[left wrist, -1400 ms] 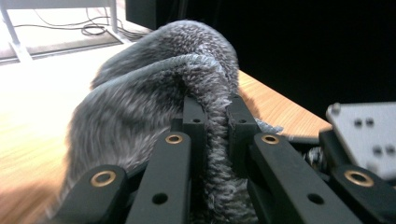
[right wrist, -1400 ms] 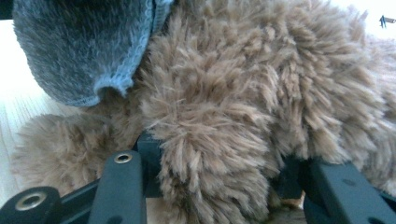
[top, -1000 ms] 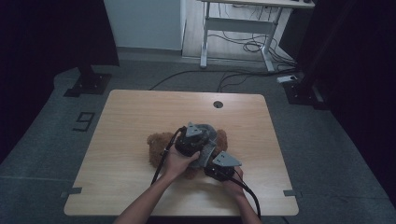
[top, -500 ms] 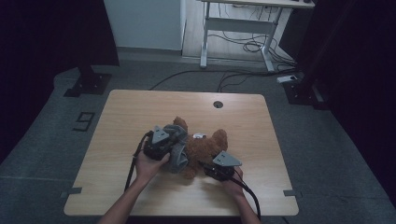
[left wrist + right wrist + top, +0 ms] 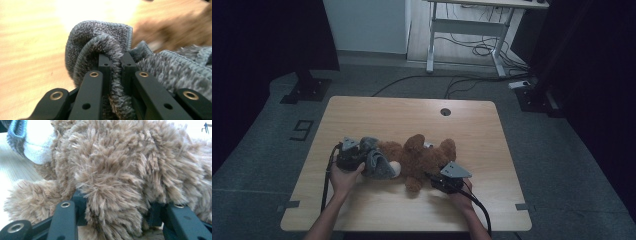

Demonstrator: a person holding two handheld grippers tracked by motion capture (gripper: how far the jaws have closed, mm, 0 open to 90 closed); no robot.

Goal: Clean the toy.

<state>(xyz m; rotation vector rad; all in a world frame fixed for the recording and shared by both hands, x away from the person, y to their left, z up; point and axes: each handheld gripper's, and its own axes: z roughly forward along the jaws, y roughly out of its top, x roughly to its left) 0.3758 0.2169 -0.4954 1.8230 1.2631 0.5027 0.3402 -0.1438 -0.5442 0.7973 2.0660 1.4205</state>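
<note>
A brown teddy bear (image 5: 419,156) lies on the wooden table (image 5: 412,115), and its fur (image 5: 120,170) is close up in the right gripper view. A grey knitted garment (image 5: 377,161) covers the bear's left end. My left gripper (image 5: 357,155) is shut on a fold of this grey garment (image 5: 115,62), with the ribbed hem pinched between the jaws. My right gripper (image 5: 437,181) sits at the bear's near right side, its jaws clamped on a thick part of the plush body. A white patch (image 5: 37,147) of the bear shows beside a grey hem.
A round cable hole (image 5: 445,111) sits near the table's far edge. Beyond the table stand a white desk frame (image 5: 467,35) with cables on the floor and dark stands at both sides. A "9" mark (image 5: 302,130) lies on the floor to the left.
My left gripper has moved left across the table, pulling the grey garment along the bear toward its left end. The right gripper has stayed on the bear.
</note>
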